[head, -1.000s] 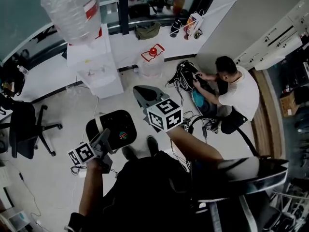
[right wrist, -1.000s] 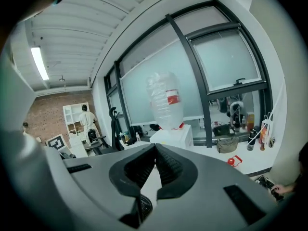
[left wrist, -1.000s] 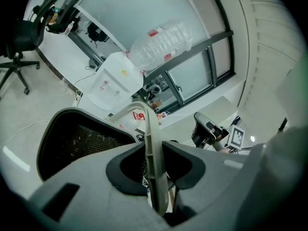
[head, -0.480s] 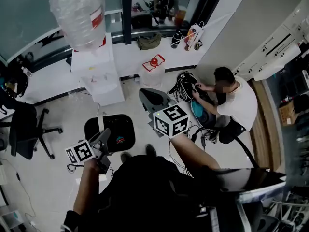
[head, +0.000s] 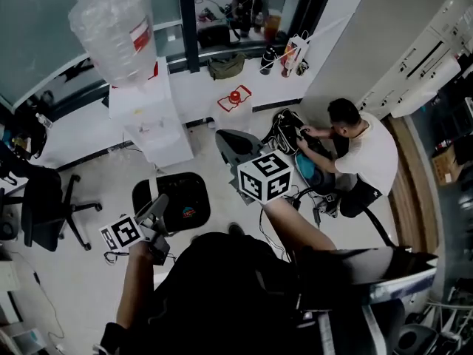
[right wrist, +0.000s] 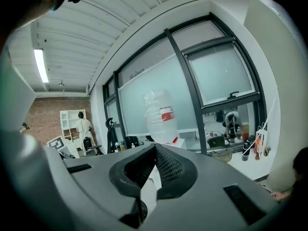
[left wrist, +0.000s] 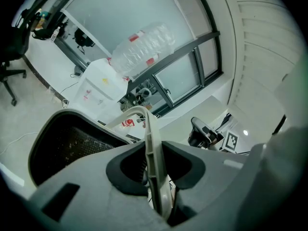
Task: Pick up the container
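The left gripper [head: 158, 205] pinches the pale handle [left wrist: 150, 143] of the black container [head: 177, 198], left of centre in the head view, just ahead of it. The right gripper [head: 235, 145], pressed together and empty, is farther right.

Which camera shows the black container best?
The head view: nearly the whole black container shows from above. The left gripper view shows only part of its mesh wall, close up, and its pale handle clamped in the left claw. The right gripper view shows none of it.
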`<state>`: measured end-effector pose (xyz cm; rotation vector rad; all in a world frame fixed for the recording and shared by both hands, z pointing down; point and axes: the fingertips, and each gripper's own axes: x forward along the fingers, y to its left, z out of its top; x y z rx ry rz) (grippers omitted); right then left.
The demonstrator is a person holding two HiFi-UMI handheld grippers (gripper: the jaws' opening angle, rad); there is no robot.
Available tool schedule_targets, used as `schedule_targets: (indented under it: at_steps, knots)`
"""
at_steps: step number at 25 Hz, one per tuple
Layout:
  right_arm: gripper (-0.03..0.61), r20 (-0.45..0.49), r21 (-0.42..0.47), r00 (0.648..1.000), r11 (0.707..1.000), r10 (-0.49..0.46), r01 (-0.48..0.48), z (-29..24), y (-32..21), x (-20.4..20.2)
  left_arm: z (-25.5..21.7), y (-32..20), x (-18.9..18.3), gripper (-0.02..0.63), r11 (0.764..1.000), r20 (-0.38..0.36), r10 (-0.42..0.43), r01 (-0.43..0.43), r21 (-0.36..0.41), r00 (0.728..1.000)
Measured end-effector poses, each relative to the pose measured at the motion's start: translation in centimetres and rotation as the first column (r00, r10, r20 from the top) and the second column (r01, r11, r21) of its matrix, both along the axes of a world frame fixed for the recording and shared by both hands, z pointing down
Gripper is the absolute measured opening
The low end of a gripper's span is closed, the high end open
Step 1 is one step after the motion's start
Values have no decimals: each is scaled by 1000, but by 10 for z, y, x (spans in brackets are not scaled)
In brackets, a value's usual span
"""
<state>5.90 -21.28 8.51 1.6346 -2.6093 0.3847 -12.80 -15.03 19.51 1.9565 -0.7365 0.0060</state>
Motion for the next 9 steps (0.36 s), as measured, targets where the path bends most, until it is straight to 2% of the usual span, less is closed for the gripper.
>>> schedule_targets:
  at_steps: [9]
  knots:
    - [8, -10, 0, 1000, 1000, -19, 19, -7, -13, 11, -1, -7, 20, 89, 1000, 6, 16, -16, -2, 1000]
